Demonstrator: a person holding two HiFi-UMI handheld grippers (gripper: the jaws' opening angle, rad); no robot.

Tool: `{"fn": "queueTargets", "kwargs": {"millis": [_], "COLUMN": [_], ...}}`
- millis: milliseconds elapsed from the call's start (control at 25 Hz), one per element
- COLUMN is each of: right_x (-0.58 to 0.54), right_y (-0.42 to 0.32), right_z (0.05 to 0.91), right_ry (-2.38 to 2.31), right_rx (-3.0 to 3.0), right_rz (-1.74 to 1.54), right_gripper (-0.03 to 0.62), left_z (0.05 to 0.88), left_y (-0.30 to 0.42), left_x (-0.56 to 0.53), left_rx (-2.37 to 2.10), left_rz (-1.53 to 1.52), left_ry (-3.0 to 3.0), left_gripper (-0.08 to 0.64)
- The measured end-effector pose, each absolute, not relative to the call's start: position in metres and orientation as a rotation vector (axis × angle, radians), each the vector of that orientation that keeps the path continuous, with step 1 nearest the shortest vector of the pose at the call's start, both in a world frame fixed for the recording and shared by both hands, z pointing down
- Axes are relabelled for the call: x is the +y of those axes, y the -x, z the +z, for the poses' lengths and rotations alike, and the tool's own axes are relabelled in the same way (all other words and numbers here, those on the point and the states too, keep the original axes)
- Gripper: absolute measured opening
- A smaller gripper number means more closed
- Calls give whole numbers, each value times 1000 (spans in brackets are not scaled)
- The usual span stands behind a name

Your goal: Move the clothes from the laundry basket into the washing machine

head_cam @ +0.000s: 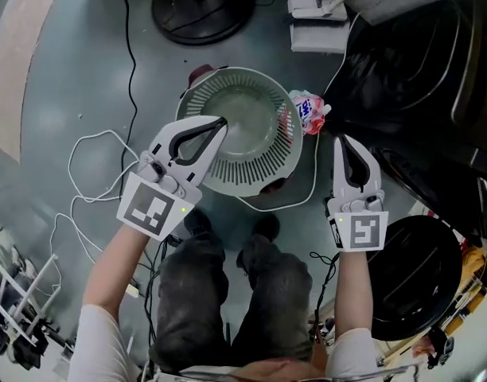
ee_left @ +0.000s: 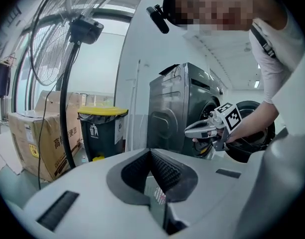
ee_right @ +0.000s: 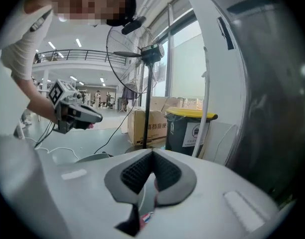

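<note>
The round pale slatted laundry basket [head_cam: 197, 102] stands on the grey floor in front of my feet, and its bottom shows bare. A pink and white printed piece [head_cam: 309, 111] lies at its right rim. My left gripper [head_cam: 222, 122] hovers over the basket's left side, shut and holding nothing. My right gripper [head_cam: 341, 140] is to the right of the basket, beside the dark washing machine [head_cam: 411, 78], and is shut and empty too. The machine's round door [head_cam: 414, 281] hangs open at lower right. In the left gripper view the jaws [ee_left: 151, 152] meet; in the right gripper view [ee_right: 152, 154] likewise.
A fan's round base [head_cam: 202, 2] stands beyond the basket, its head [ee_left: 68, 34] high up. A yellow-lidded bin [ee_left: 101, 128] and a cardboard box [ee_left: 38, 138] sit farther back. White and black cables [head_cam: 92, 173] run over the floor at left. A white rack [head_cam: 21, 293] stands at lower left.
</note>
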State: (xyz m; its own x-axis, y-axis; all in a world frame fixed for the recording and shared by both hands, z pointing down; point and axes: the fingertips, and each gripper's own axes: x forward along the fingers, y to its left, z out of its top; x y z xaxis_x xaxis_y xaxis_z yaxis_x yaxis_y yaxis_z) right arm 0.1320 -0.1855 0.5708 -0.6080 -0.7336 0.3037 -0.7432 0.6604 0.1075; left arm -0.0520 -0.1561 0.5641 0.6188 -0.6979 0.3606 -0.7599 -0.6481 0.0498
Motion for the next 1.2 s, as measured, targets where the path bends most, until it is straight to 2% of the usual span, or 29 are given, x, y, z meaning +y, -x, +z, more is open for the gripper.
{"fn": "queueTargets", "kwargs": {"millis": [600,1200], "right_x": [-123,-72], "right_y": [-122,-153], "right_z": [411,230], "right_ry": [-1146,-1249], "right_rx": [-2536,-2554], "right_rz": [159,260], "right_gripper": [11,11], "left_z": [395,216], "left_y": [46,30], "left_x": [-98,-42], "left_rx": [-1216,-1266], "left_rz": [481,418], "left_ry": [-2548,-2496], "left_gripper": [6,6]}}
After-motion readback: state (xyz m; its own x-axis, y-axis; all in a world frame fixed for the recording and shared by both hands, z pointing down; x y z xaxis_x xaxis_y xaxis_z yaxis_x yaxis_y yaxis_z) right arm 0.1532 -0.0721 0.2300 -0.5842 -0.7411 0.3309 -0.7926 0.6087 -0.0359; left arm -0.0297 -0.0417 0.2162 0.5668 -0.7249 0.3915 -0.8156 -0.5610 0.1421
